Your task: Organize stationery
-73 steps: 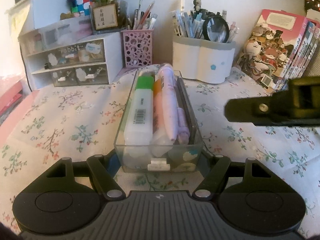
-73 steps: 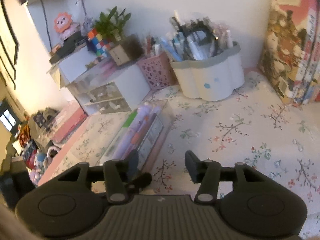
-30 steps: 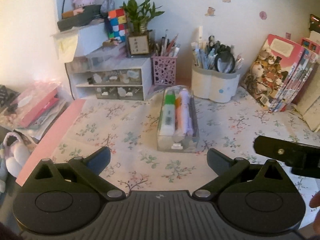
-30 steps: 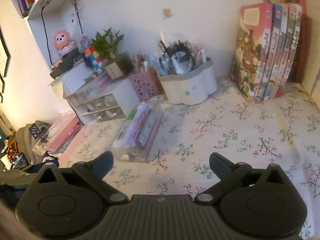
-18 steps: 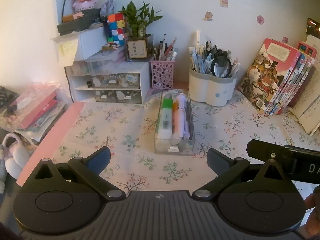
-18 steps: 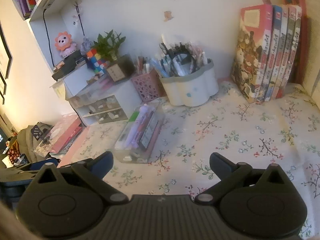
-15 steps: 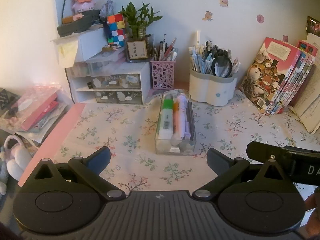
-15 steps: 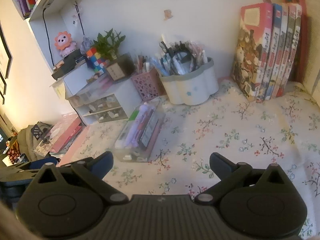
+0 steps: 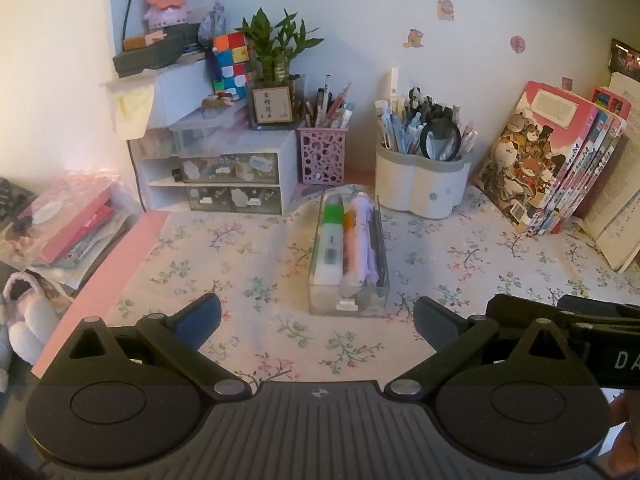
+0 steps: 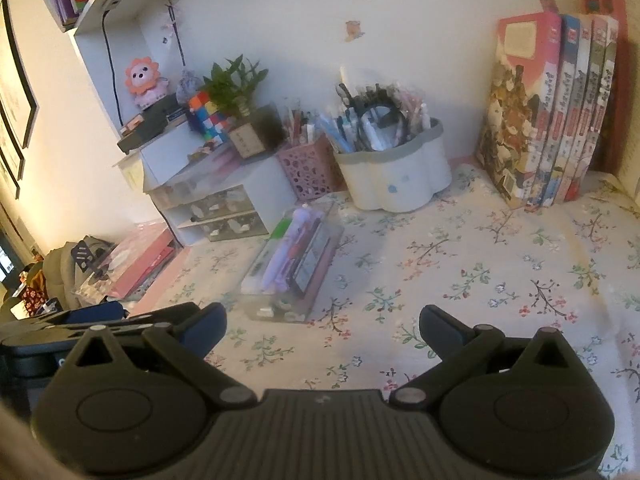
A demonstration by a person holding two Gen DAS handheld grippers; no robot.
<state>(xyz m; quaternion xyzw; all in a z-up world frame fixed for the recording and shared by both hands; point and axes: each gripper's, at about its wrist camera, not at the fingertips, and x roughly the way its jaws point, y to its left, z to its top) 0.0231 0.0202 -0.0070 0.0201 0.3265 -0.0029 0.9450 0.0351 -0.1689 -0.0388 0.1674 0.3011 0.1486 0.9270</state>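
A clear plastic box (image 9: 349,296) stands on the floral tablecloth in the middle of the desk, filled with a green-capped highlighter (image 9: 331,236), an orange one, a pink pen and a dark pen. It also shows in the right wrist view (image 10: 294,264). My left gripper (image 9: 316,314) is open and empty, held back from the box's near end. My right gripper (image 10: 322,320) is open and empty, to the right of the box; part of it shows in the left wrist view (image 9: 560,312).
Along the back wall stand a small drawer unit (image 9: 224,184), a pink mesh pen cup (image 9: 322,156), a white cloud-shaped pen holder (image 9: 420,184) and a row of books (image 9: 552,164). Pink folders (image 9: 72,224) lie off the desk's left edge.
Both grippers have pulled back and risen from the box since 2.4 s ago, when the left one was shut around the box's end. Both now stand open; in the last half second little moved.
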